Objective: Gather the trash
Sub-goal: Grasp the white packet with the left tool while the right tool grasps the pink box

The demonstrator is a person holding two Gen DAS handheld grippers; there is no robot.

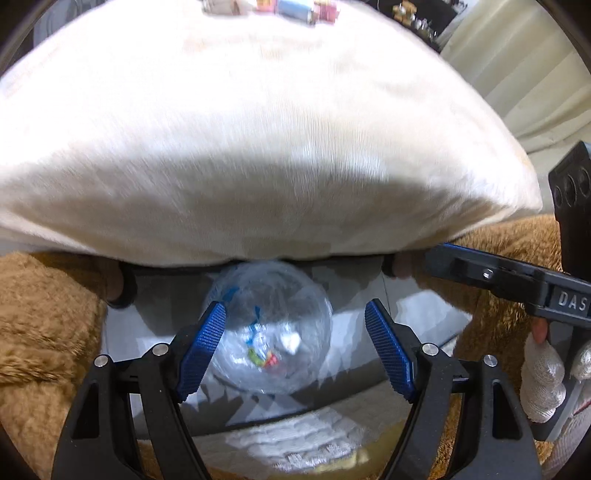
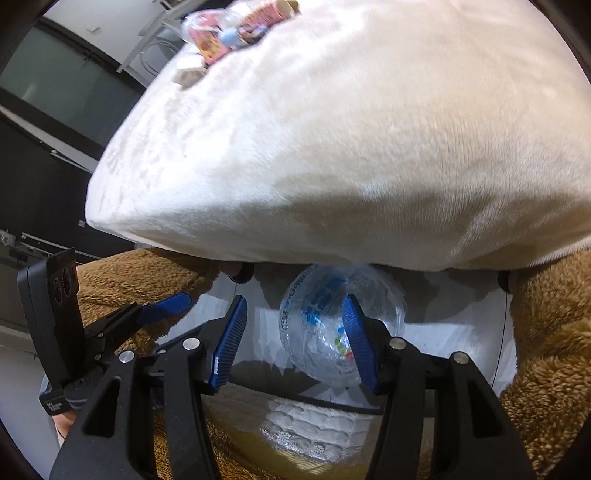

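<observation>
Clear plastic bottle [image 1: 271,328] lies under the cream cushion [image 1: 258,140]; your left tool [image 1: 295,354] and right tool [image 2: 293,343] both spread, empty.

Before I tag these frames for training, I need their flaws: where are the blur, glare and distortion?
Left wrist view: the white cushion is overexposed on top and motion-smeared; the clear plastic bag is soft and blocky. Right wrist view: the same cushion is blurred, and the wrappers at its far edge are smeared. Both views bend at the rim.
</observation>
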